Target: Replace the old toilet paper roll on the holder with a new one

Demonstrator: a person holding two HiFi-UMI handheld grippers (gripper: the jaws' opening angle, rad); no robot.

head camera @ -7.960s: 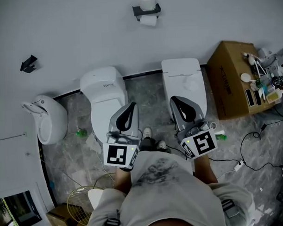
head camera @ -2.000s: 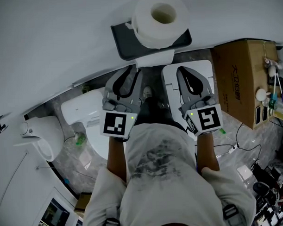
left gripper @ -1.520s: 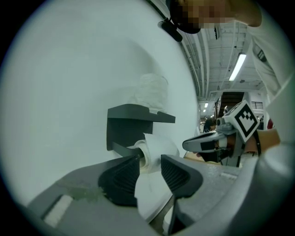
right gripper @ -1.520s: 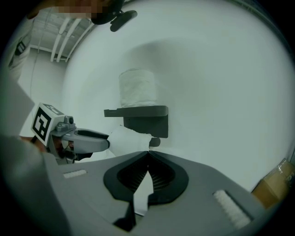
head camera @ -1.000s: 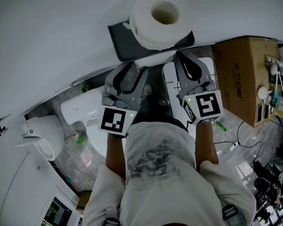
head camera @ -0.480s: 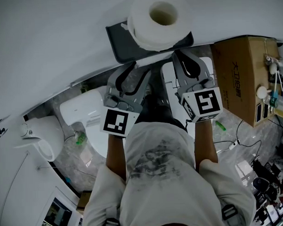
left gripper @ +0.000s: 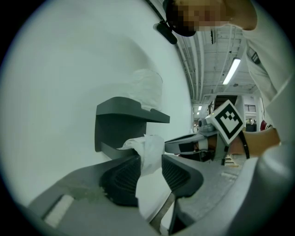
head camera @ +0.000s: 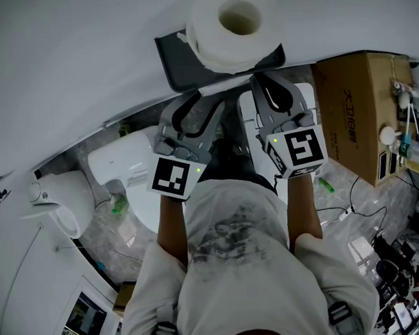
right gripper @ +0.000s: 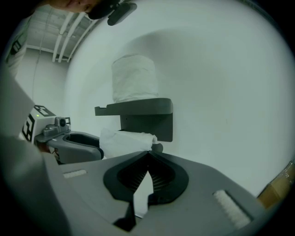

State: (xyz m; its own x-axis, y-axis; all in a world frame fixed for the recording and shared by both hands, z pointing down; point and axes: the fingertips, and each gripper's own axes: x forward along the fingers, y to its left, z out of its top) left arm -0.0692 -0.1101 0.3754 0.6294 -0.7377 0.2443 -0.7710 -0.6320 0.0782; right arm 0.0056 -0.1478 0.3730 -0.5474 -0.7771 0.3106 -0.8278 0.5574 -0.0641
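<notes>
The dark wall holder [head camera: 182, 65], upper centre, carries the full new roll [head camera: 215, 46] on its shelf. Under the shelf sits the nearly spent old roll [right gripper: 126, 138], which looks light, soft and easily torn, so it is best taken by its core. The left gripper [left gripper: 150, 162] jaws stand apart around its paper. The right gripper [right gripper: 148, 154] jaws are together and empty.

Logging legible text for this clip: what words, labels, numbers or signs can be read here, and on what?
Cardboard box: dark vertical print on its side, too blurred to read.
Marker cubes: black-and-white square patterns only, no words.
No text reads clearly in any view.
</notes>
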